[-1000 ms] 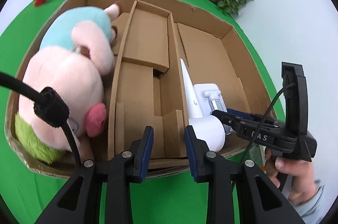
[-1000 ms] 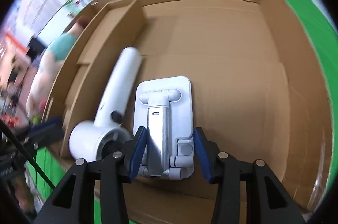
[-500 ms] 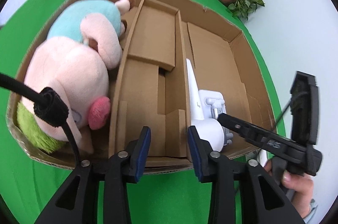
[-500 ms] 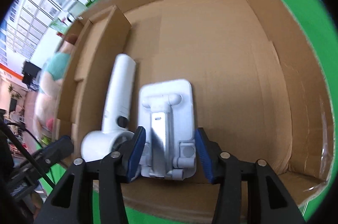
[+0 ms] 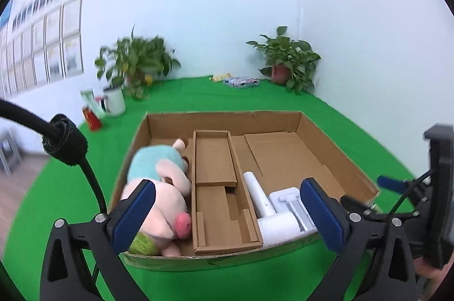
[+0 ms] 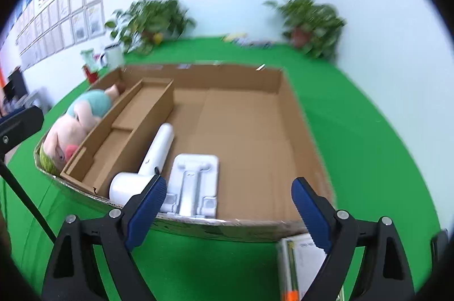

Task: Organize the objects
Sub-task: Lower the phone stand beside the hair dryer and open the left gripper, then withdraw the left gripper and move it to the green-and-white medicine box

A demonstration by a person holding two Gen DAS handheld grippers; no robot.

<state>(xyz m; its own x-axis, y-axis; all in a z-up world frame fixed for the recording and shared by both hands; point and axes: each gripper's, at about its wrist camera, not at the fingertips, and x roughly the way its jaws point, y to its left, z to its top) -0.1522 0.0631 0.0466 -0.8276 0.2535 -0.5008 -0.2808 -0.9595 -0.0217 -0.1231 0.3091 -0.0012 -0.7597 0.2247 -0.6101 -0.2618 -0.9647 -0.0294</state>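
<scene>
Now both jaws have just been opening: left hand-held gripper (image 5: 227, 215) and right hand-held gripper (image 6: 227, 211) gape empty. Hair dryer (image 6: 147, 162) and folding stand (image 6: 193, 181) lie touching in cardboard box (image 6: 295, 99), right compartment. Dryer: smooth, rigid, probably slippery; take the handle.
</scene>
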